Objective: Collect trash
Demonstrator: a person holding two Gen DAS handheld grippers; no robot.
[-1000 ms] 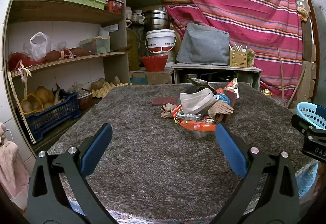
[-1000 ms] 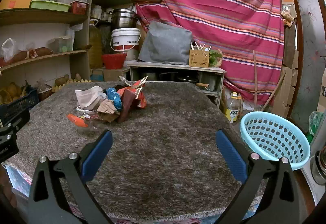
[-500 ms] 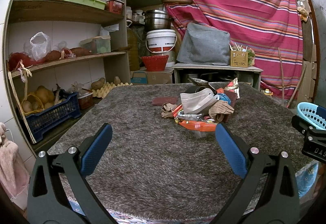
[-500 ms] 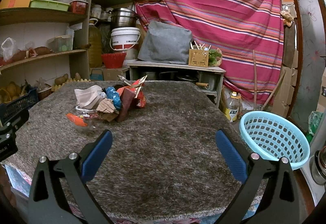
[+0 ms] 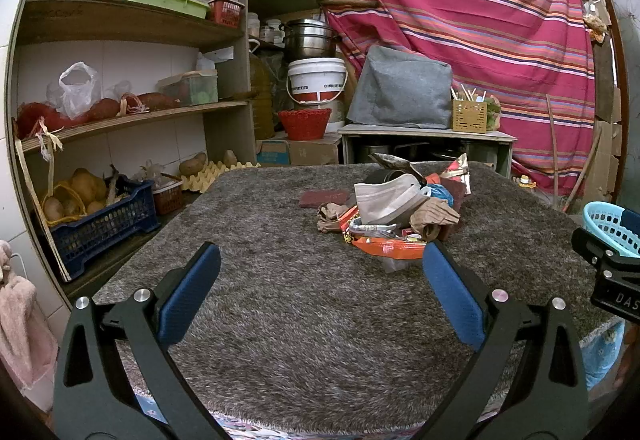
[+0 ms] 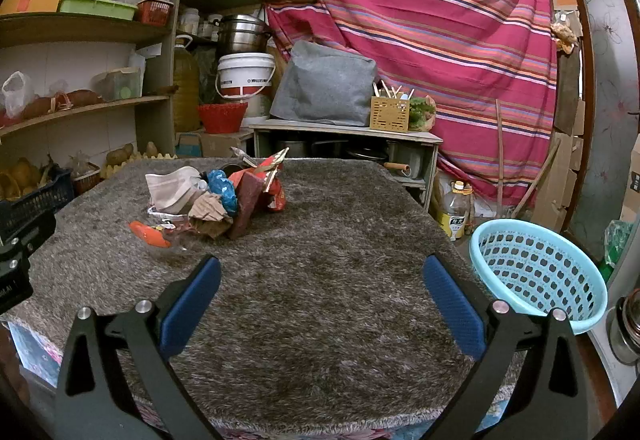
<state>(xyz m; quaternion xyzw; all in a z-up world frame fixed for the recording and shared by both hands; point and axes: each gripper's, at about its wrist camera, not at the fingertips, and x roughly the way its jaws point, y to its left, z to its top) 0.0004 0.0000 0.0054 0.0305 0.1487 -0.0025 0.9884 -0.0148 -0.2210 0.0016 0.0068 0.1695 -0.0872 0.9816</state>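
A pile of trash (image 5: 396,211) lies on the grey shaggy table (image 5: 280,300): a white face mask, orange and red wrappers, brown crumpled paper, a blue scrap. It also shows in the right wrist view (image 6: 216,199). My left gripper (image 5: 320,280) is open and empty, near the table's front edge, short of the pile. My right gripper (image 6: 320,288) is open and empty over the table's front, the pile ahead to its left. A light blue basket (image 6: 536,276) stands off the table's right side; it also shows in the left wrist view (image 5: 612,224).
Wooden shelves (image 5: 120,115) with bags, boxes and a blue crate (image 5: 100,228) of vegetables stand to the left. Behind the table are a low bench (image 5: 424,135), a white bucket (image 5: 316,79) and a striped red curtain (image 5: 460,19). A dark red pad (image 5: 324,197) lies beside the pile.
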